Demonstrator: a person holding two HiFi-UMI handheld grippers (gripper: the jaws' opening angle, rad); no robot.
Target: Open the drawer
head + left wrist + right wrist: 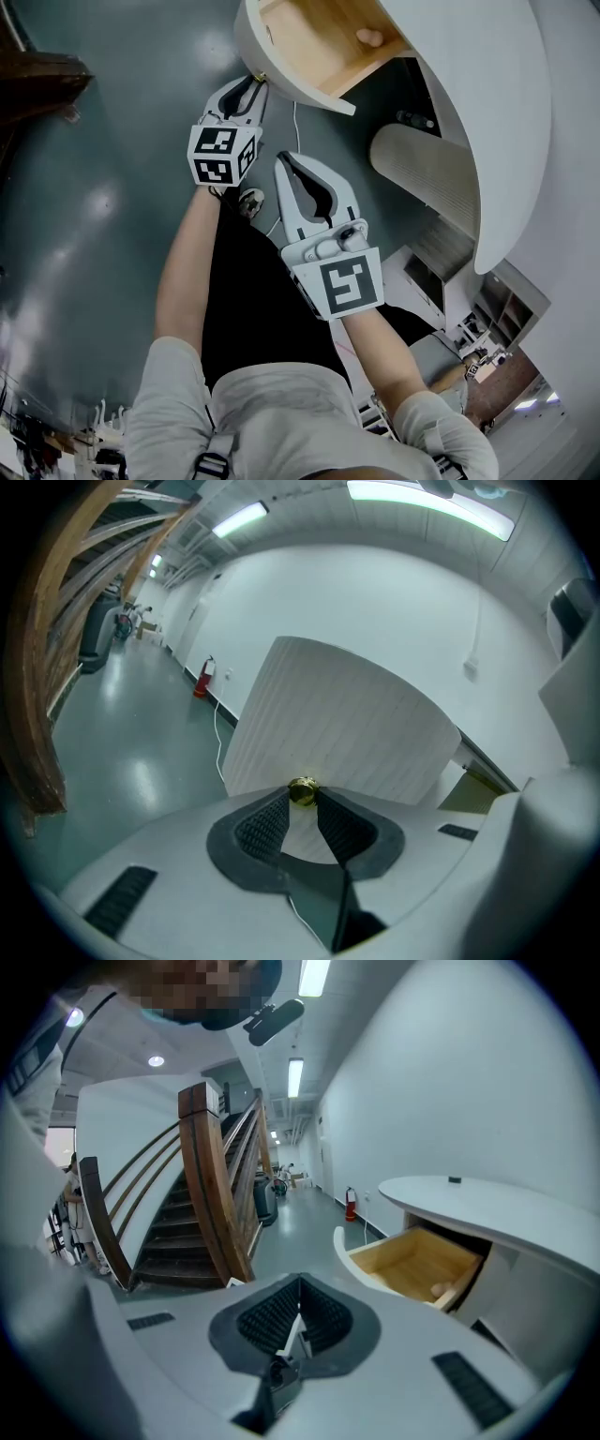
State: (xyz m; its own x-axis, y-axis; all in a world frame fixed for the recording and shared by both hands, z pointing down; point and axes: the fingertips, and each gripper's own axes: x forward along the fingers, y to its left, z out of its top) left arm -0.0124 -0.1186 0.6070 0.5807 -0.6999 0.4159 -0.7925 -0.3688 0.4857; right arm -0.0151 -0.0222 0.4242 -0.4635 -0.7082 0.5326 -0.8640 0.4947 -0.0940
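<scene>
Jaws of the left gripper [255, 82] pinch the brass knob [302, 790] of the drawer [305, 92] at twelve o'clock; the right gripper [299, 1288], shut and empty, hangs at five o'clock.

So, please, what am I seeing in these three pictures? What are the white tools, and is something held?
No robot: a person holds one white claw tool in each hand. One picture comes from a camera on the person's head, looking down; the other two come from cameras riding on each tool. The left claw grips the brass knob of a wooden drawer, which stands pulled out of a white desk. A small pale thing lies inside. The right claw is shut and empty.
</scene>
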